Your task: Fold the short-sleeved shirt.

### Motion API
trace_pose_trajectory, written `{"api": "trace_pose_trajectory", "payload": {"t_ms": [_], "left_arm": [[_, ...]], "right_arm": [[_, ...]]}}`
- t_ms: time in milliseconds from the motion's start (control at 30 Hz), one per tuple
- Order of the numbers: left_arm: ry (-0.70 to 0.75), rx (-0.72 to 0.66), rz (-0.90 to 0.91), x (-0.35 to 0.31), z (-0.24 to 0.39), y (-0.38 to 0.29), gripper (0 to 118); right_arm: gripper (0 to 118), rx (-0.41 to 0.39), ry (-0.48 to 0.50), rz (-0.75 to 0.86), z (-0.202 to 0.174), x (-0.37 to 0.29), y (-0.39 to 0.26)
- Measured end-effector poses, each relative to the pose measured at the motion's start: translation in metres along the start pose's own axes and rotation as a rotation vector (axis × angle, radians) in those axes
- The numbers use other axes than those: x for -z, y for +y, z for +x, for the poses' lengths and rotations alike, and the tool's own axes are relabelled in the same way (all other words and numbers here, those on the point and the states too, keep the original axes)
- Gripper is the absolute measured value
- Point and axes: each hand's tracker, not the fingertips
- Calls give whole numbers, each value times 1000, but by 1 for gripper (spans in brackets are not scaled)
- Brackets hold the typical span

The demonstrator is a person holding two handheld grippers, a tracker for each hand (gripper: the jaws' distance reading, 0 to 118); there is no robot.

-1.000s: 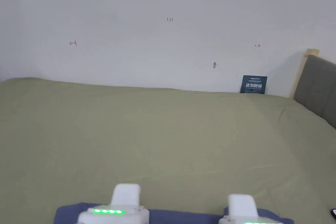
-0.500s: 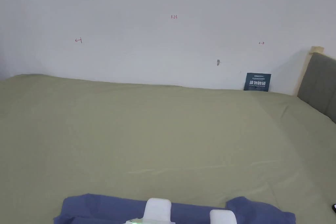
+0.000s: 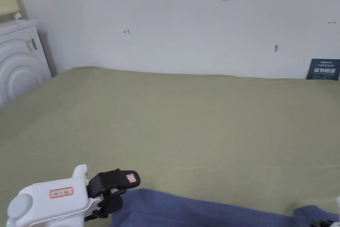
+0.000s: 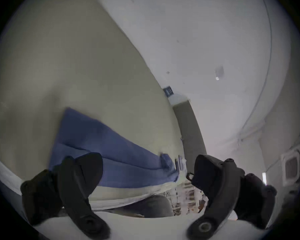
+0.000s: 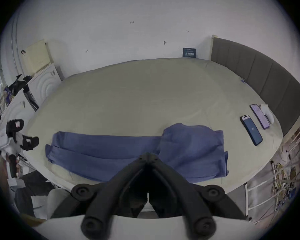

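Short-sleeved shirt (image 5: 137, 150), blue, lies folded into a long band across the lower middle of the right gripper view, on the green bed (image 5: 128, 96). Left gripper (image 4: 145, 167) spread wide, empty, at lower left of head view. Right gripper (image 5: 148, 155) jaws meet, clamping nothing.

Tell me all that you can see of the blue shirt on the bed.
The blue shirt is soft woven cloth, plain, folded lengthwise into a long band. It lies flat along the near edge of the green bed sheet, its wider right end layered and a little creased. Neither the open left gripper nor the shut right gripper holds it.
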Motion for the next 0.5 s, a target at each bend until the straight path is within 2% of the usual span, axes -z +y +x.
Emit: {"api": "trace_pose_trajectory", "payload": {"t_ms": [133,167,233,267,300,367,433,500], "left_arm": [[122,-21,-26,-10,-53,9,109],[164,-37,-32,-6,-37,-12,109],[252,-44,-38,-4,-44,-19,109],[255,-49,-52,0,-46,-23,109],[205,-47,-55,7,-81,-6,109],[110,-19,-15,16,-75,-7,109],[104,-52,-32,30,-75,-6,109],[77,-160,-66,45,-77,-10,109]], "right_arm": [[1,16,17,-38,3,1,2],[1,7,11,-46,4,1,1],[1,-1,5,-54,9,3,0],[1,0,5,-56,11,4,0],[1,8,7,-60,13,5,0],[1,26,7,-65,11,7,-2],[1,35,7,-79,11,12,-5],[1,40,23,-97,11,13,-8]]}}
